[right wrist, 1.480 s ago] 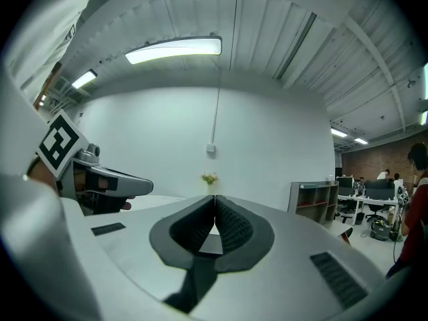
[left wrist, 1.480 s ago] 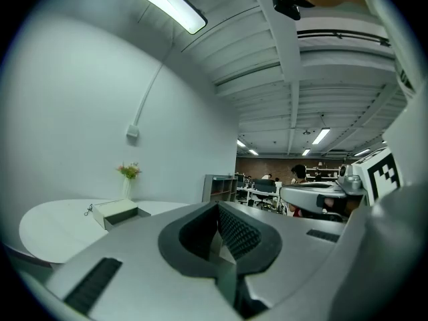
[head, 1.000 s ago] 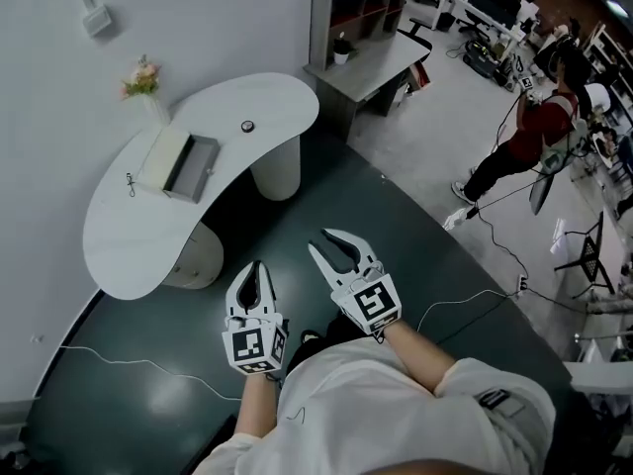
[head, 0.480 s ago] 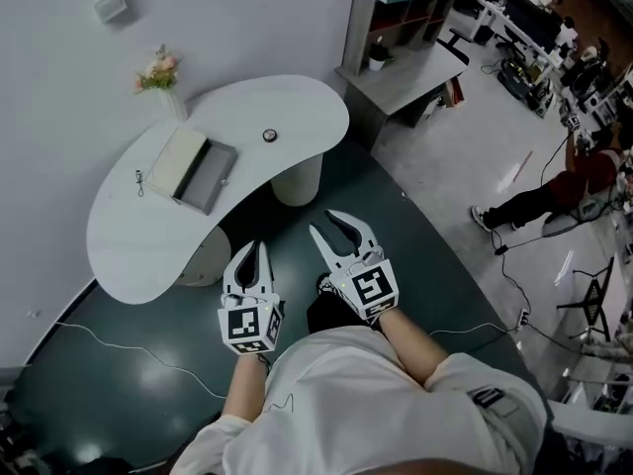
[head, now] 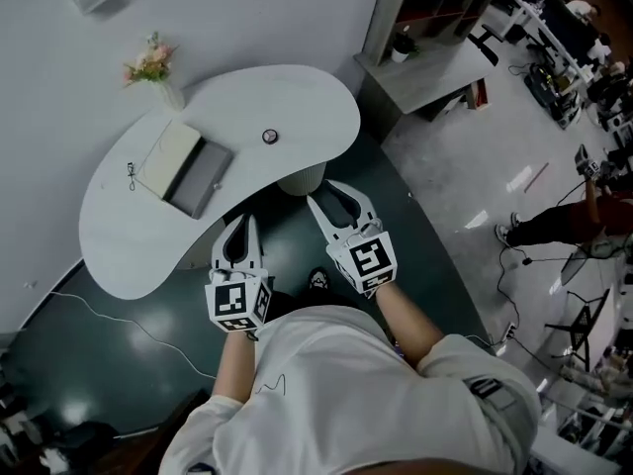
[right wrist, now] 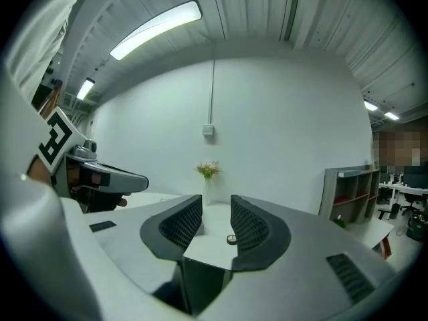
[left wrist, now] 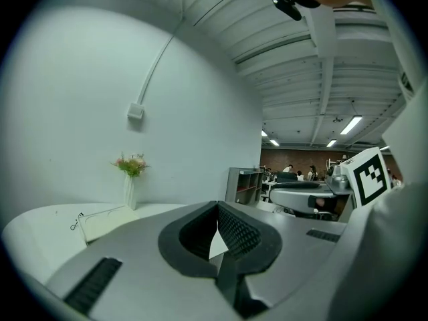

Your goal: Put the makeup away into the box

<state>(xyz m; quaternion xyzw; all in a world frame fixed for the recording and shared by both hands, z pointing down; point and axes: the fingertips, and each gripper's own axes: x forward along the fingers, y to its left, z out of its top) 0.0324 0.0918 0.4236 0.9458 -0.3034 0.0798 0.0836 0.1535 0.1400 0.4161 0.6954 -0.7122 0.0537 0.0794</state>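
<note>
White table, flower vase, box, shelf

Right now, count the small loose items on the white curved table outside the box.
2: a small round dark item right of the open grey box, a thin dark wiry item left of it. More may hide inside the box.

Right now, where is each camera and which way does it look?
Head view: on the person's head, looking steeply down at the table, box, left gripper, right gripper, arms, shirt.
Left gripper view: on the left gripper, looking along shut jaws toward box and flower vase; right gripper shows at right.
Right gripper view: on the right gripper, looking between opening, empty jaws at a small round item; left gripper at left.
Both gripper views share the flower vase.
</note>
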